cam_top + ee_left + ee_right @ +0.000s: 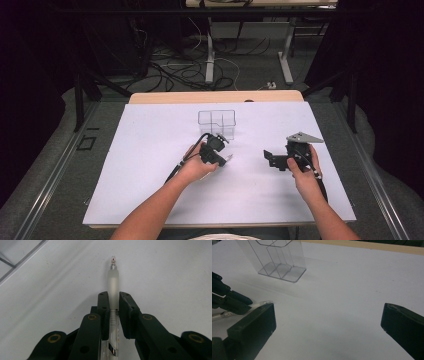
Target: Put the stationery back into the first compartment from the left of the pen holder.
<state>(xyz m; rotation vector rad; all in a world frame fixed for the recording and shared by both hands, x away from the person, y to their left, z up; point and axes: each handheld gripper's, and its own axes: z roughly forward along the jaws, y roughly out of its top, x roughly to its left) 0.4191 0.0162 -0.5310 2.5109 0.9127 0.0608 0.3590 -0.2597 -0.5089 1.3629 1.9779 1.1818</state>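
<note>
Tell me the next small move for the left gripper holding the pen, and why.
Probably lift the pen off the table and carry it toward the clear holder. The left gripper is already shut on the pen's frosted barrel, its tip pointing out past the jaws, and the holder stands a short way beyond it. The right gripper is open with nothing between its jaws.

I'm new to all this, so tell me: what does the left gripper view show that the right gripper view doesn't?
Left gripper view alone: the pen's frosted barrel and tip, clamped between the left gripper's jaws. Right gripper view alone: the clear holder with its compartments, the table's wooden edge, and the right gripper's jaws wide open on nothing. Both: the white table surface, and the pen, of which the right view catches just an end.
</note>
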